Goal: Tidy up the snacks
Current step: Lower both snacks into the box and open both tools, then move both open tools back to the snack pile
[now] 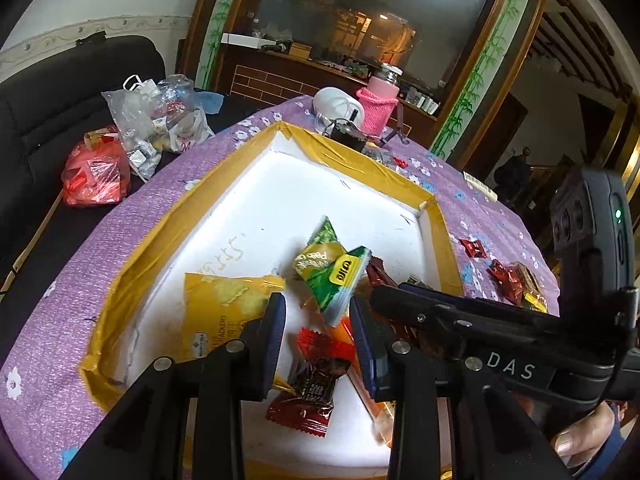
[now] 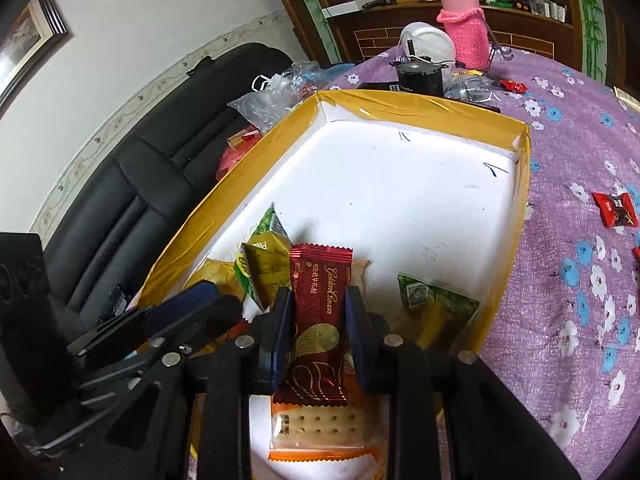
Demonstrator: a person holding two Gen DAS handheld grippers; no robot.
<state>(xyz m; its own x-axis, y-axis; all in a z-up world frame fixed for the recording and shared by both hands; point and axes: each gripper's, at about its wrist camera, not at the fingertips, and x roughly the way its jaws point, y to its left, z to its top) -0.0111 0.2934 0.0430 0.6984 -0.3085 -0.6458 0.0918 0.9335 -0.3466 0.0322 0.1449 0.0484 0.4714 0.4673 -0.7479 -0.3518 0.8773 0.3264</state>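
Two hand-held grippers hang over a white tray (image 2: 400, 184) with yellow-taped walls, set on a purple flowered tabletop (image 2: 568, 280). The right hand-held gripper (image 2: 319, 304) has its narrow jaws on either side of a red Golden Crown snack packet (image 2: 318, 312); whether the pads press it I cannot tell. Below it lies a cracker pack (image 2: 320, 432) on the tray's near floor. The left hand-held gripper (image 1: 319, 316) is narrowly parted and holds nothing, above red candy wrappers (image 1: 316, 380). Green pea-snack bags (image 1: 328, 268) and a yellow cracker bag (image 1: 224, 312) lie just beyond it. More red candies (image 2: 614, 210) sit on the cloth to the right.
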